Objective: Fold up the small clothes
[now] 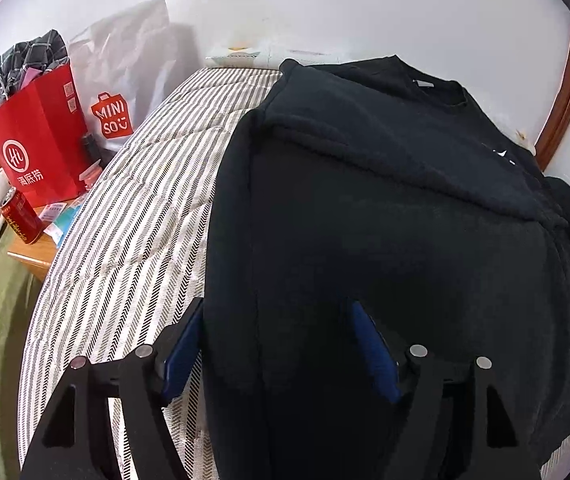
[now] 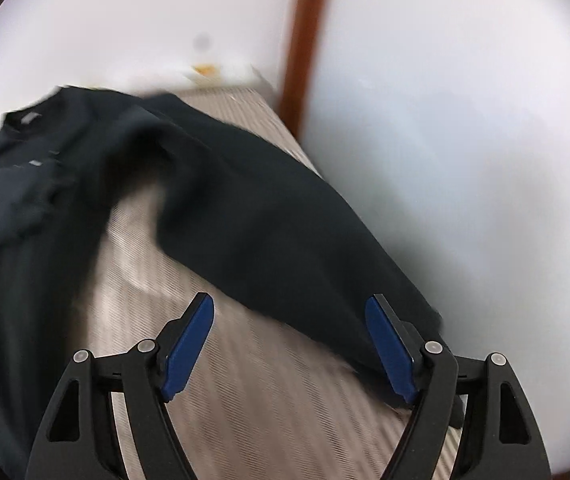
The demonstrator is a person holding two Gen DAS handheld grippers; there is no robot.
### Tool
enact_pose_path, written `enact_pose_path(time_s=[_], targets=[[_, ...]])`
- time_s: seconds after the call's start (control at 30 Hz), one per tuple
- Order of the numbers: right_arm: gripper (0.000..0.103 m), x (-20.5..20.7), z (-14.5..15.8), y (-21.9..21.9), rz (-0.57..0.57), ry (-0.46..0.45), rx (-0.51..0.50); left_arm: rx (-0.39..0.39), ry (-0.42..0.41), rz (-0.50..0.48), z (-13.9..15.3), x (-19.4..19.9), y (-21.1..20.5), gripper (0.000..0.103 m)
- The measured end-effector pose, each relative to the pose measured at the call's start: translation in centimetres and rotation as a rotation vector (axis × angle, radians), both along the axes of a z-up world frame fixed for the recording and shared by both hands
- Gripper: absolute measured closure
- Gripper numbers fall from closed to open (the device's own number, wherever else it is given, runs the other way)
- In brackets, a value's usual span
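A black sweatshirt [image 1: 385, 208] lies spread on a striped mattress [image 1: 133, 232], its collar toward the white wall [image 1: 325, 4] at the far end and one sleeve folded across the chest, leaving a ridge that runs slantwise over the body. In the right wrist view, which is blurred, the same garment's other sleeve [image 2: 269, 232] stretches out over the mattress toward the bed's right edge, its cuff end reaching the gripper. The left gripper [image 1: 273, 344] is held low over the sweatshirt's hem side, pointing forward toward the collar; its blue-padded fingers [image 1: 183, 352] are spread wide, one over the garment's left edge beside bare mattress, the other above the black cloth, and nothing is pinched between them. The right gripper [image 2: 289, 348] hovers low near the sleeve's end, angled along the bed, fingers likewise parted wide; its right pad [image 2: 391, 354] overlaps the cuff, though whether it touches cannot be told. Left of the bed, a small wooden table [image 1: 31, 260] carries a red paper bag [image 1: 35, 148], a red can [image 1: 21, 216] and a white Miniso bag [image 1: 125, 80].
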State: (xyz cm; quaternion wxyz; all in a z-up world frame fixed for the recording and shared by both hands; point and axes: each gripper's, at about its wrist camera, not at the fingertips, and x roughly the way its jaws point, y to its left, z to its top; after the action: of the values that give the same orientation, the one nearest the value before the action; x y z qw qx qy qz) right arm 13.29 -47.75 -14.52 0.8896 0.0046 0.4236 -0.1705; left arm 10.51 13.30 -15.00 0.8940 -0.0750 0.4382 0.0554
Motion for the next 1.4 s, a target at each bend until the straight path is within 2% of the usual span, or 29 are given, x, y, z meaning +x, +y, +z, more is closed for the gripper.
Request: enact_pose_path(time_s=[0.27,0.3,0.33,0.4,0.43,0.53,0.67,0.8,0.97,1.07,1.17,1.27,1.4], targets=[[0.028,-0.6,-2.4,-3.2,-0.066,0.002,0.054,0.016,-0.006,0.010,-0.1,-0.1,-0.2,0.030],[0.039,-0.3,-2.4,-3.4,-0.069,-0.002,0.069,0.015,-0.007,0.012,-0.1,-0.2,-0.1,0.030],[0.058,-0.2,-2.3,-3.6,-0.073,-0.014,0.086,0.013,-0.008,0.013,-0.1,-0.3,0.0,0.030],[0.085,0.3,-2.3,-3.4,-0.085,-0.013,0.059,0.005,-0.011,0.018,-0.1,-0.4,0.1,0.030],[0.090,0.7,-2.0,-3.1,-0.087,-0.006,0.029,0.003,-0.011,0.018,-0.1,-0.3,0.2,0.030],[0.093,1.4,-0.2,-2.4,-0.096,-0.039,-0.005,0.006,0.000,0.017,0.1,-0.3,0.3,0.030],[0.093,1.5,5.6,1.3,-0.023,-0.171,-0.015,0.045,0.001,0.023,0.3,-0.5,0.9,0.030],[0.093,2.5,11.0,7.6,0.115,-0.278,-0.010,0.049,-0.010,0.049,0.4,-0.6,2.4,0.030],[0.093,4.1,15.2,17.7,0.324,-0.369,0.016,0.037,0.013,0.067,0.0,-0.3,3.0,0.030],[0.093,5.0,16.0,23.3,0.437,-0.384,0.061,0.047,0.021,0.067,-0.1,-0.2,2.7,0.029],[0.093,6.3,15.4,28.5,0.532,-0.375,0.095,0.048,0.012,0.067,-0.2,-0.3,2.6,0.028],[0.092,8.2,12.9,33.3,0.595,-0.325,0.109,0.042,0.009,0.069,-0.2,-0.4,2.8,0.028],[0.090,11.9,8.2,36.4,0.588,-0.214,0.121,0.047,0.011,0.068,-0.2,-0.5,2.8,0.027]])
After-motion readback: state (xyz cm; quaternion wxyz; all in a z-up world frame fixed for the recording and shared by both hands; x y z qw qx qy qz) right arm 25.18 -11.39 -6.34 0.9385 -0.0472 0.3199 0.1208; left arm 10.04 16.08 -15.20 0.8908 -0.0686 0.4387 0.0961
